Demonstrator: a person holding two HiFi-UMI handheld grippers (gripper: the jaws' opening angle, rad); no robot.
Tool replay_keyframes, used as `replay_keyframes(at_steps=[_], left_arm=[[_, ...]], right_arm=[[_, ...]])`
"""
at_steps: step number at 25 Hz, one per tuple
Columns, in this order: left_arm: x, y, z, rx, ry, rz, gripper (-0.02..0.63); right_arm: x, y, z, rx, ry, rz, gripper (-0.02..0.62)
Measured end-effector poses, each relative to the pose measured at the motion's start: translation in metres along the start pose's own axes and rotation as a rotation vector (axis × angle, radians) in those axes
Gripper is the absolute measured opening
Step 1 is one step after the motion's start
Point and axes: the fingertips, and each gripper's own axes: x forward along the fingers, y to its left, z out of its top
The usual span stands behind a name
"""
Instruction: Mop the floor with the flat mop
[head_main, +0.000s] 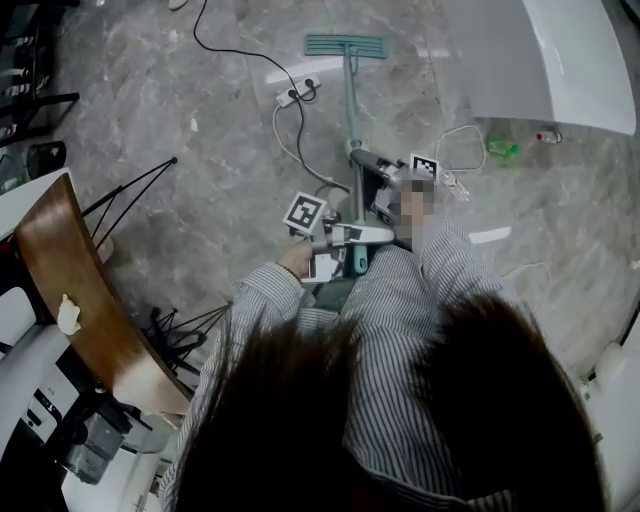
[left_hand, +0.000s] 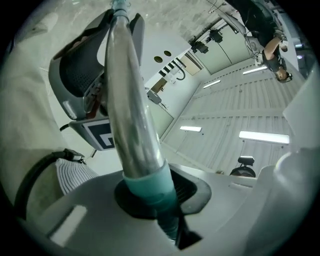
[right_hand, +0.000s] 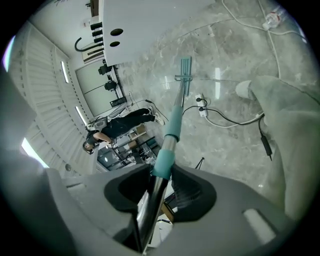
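The flat mop's teal head (head_main: 345, 45) lies on the grey marble floor far ahead, and its pole (head_main: 351, 120) runs back toward me. My right gripper (head_main: 366, 166) is shut on the pole farther down; its view shows the pole (right_hand: 172, 125) running from the jaws to the mop head (right_hand: 185, 67). My left gripper (head_main: 350, 240) is shut on the pole's upper end, near my body. In the left gripper view the metal pole (left_hand: 132, 100) with its teal sleeve (left_hand: 150, 182) stands between the jaws, and the right gripper (left_hand: 85, 85) sits farther along it.
A white power strip (head_main: 297, 93) with black and white cables lies on the floor left of the pole. A white panel (head_main: 560, 60) fills the upper right, with a green bottle (head_main: 503, 149) below it. A curved wooden board (head_main: 70, 290) and black tripod legs (head_main: 130, 195) stand at the left.
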Motion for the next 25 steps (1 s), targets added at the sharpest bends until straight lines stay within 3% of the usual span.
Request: replay_keyframes(at_steps=[7, 14, 25], left_arm=[[-0.001, 0.001, 0.006, 0.026, -0.075, -0.037, 0.043], [-0.012, 0.019, 0.011, 0.027, -0.139, -0.006, 0.026], [-0.004, 0.03, 0.007, 0.015, -0.119, 0.019, 0.018]], right_arm=[[-0.001, -0.002, -0.005, -0.041, 0.058, -0.067, 0.135], [0.001, -0.015, -0.008, -0.038, 0.104, -0.108, 0.13], [-0.006, -0.02, -0.006, -0.043, 0.13, -0.125, 0.129]])
